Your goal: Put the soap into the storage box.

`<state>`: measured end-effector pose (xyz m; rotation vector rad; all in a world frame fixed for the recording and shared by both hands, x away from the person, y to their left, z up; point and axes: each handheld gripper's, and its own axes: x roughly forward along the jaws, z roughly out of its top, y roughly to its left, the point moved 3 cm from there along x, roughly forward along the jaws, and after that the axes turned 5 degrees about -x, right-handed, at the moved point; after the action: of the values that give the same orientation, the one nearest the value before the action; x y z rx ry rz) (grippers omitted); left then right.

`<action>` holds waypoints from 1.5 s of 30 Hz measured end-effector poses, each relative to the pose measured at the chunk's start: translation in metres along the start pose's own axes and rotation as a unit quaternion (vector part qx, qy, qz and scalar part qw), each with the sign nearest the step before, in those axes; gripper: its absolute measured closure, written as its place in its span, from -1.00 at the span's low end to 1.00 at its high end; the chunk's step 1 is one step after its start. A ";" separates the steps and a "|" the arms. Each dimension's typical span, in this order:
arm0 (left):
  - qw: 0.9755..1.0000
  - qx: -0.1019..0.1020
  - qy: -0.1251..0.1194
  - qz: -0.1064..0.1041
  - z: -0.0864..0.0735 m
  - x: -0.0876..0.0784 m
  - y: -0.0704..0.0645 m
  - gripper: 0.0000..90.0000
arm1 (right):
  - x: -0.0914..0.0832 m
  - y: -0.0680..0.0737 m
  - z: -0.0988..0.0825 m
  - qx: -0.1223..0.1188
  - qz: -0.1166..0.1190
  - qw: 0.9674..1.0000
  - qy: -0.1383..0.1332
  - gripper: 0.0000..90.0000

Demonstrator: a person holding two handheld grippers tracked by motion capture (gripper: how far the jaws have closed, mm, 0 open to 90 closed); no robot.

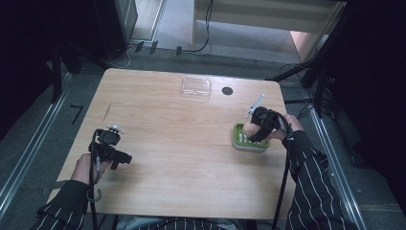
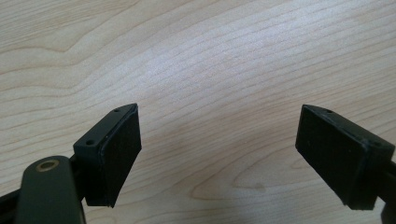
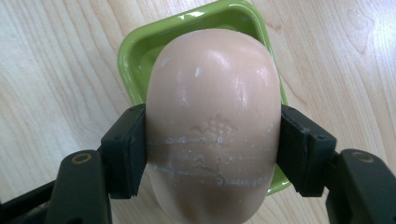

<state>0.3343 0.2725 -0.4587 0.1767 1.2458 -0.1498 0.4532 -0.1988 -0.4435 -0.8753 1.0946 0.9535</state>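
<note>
A pale pink bar of soap (image 3: 212, 126) is clamped between the jaws of my right gripper (image 3: 212, 154), just above a green soap dish (image 3: 140, 51). From the high view the right gripper (image 1: 253, 128) hovers over the green dish (image 1: 242, 143) at the table's right side, with the soap (image 1: 249, 128) partly showing under it. My left gripper (image 1: 125, 158) is near the table's front left, open, its black pads (image 2: 119, 149) wide apart over bare wood with nothing between them.
A clear plastic lid or tray (image 1: 196, 87) lies at the table's far middle, with a small black round thing (image 1: 227, 90) beside it. The wooden table (image 1: 182, 158) has broad bare room in its middle. Cables and dark stands ring the table.
</note>
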 end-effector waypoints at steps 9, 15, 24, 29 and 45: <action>1.000 0.001 0.001 0.001 0.000 0.000 0.000 -0.67 | 0.008 -0.002 0.000 -0.003 -0.002 1.000 0.003 -0.25; 1.000 0.001 0.001 0.001 0.000 0.000 0.000 -0.67 | 0.013 -0.004 0.000 0.001 0.000 1.000 0.001 -0.25; 1.000 0.002 0.002 0.001 0.000 0.001 0.000 -0.67 | 0.024 -0.006 0.001 -0.003 0.001 1.000 0.003 -0.25; 1.000 0.001 0.002 0.001 0.000 0.001 0.000 -0.67 | 0.028 -0.006 0.000 -0.001 0.006 1.000 0.003 -0.25; 1.000 0.002 0.003 0.001 0.000 0.001 0.000 -0.67 | 0.034 -0.009 0.002 -0.006 0.006 1.000 0.006 -0.26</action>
<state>0.3347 0.2726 -0.4598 0.1826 1.2506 -0.1503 0.4681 -0.1939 -0.4751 -0.8855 1.1063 0.9665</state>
